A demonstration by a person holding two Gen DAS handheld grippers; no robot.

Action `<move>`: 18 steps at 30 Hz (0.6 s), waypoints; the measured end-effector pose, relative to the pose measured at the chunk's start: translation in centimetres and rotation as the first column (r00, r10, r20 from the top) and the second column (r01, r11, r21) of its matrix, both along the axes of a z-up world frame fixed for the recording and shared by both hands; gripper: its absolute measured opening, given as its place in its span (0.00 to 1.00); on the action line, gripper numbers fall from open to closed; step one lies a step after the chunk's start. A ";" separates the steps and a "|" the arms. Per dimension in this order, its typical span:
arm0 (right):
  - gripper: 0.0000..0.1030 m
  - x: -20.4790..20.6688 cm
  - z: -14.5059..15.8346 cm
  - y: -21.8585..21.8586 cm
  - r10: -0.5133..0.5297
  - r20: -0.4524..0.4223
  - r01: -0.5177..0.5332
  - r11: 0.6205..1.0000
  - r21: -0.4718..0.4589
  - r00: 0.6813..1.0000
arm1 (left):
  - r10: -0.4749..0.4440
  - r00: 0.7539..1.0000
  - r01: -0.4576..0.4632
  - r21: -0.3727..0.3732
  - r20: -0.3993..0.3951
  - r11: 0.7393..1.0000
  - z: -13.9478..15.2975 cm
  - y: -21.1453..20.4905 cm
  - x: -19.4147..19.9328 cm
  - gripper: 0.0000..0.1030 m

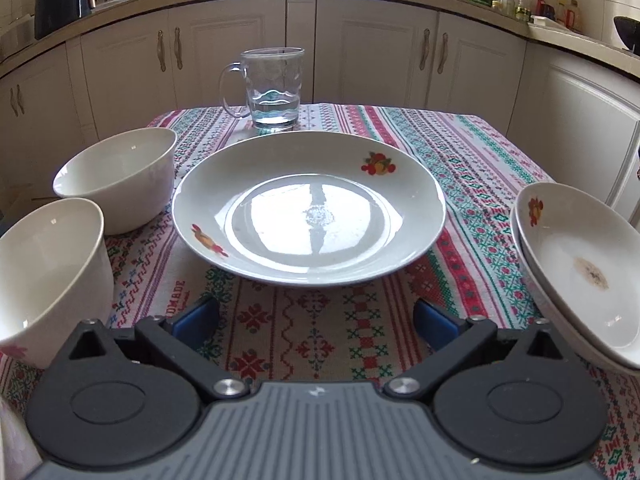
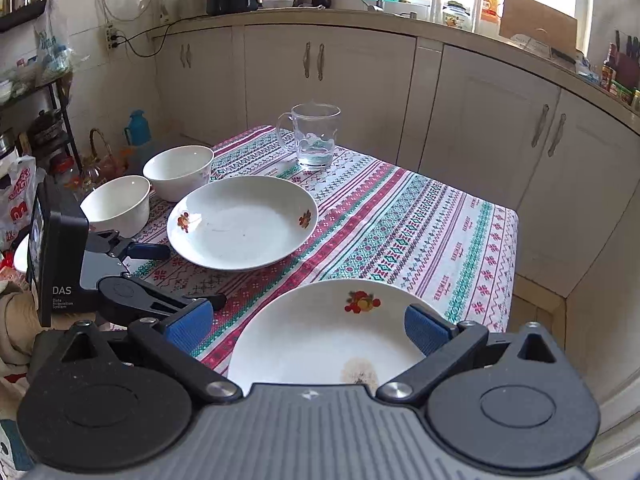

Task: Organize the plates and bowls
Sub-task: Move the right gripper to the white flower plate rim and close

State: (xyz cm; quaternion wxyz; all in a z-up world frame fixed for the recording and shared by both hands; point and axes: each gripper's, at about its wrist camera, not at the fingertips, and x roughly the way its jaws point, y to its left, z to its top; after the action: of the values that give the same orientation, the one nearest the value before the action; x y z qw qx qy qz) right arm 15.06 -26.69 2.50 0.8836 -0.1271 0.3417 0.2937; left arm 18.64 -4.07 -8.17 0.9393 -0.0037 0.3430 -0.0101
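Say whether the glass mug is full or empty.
Partly filled: the mug stands upright with clear water only in its bottom part.

The bench (image 2: pixel 472 240) is covered by a cloth woven in red, green and white bands. On it lie a deep white plate with fruit motifs (image 1: pixel 308 208), two white bowls to its left, one near (image 1: pixel 52 276) and one farther back (image 1: pixel 120 176), and a glass mug holding a little water (image 1: pixel 274 88) behind the plate. A second fruit-patterned plate (image 2: pixel 320 340) sits at the near right edge.
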 end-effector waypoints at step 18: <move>1.00 9.8 -1.1 8.4 0.347 -0.150 -0.365 0.925 -0.107 0.926 | 0.002 1.000 -0.002 -0.003 0.004 1.000 0.1 0.6 2.0 0.99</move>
State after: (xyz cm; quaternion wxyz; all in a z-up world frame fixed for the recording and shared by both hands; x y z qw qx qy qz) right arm 24.85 -18.31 1.41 0.7812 -0.2264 0.3879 0.4336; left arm 20.67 -3.45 -8.08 0.9399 -0.0056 0.3411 -0.0096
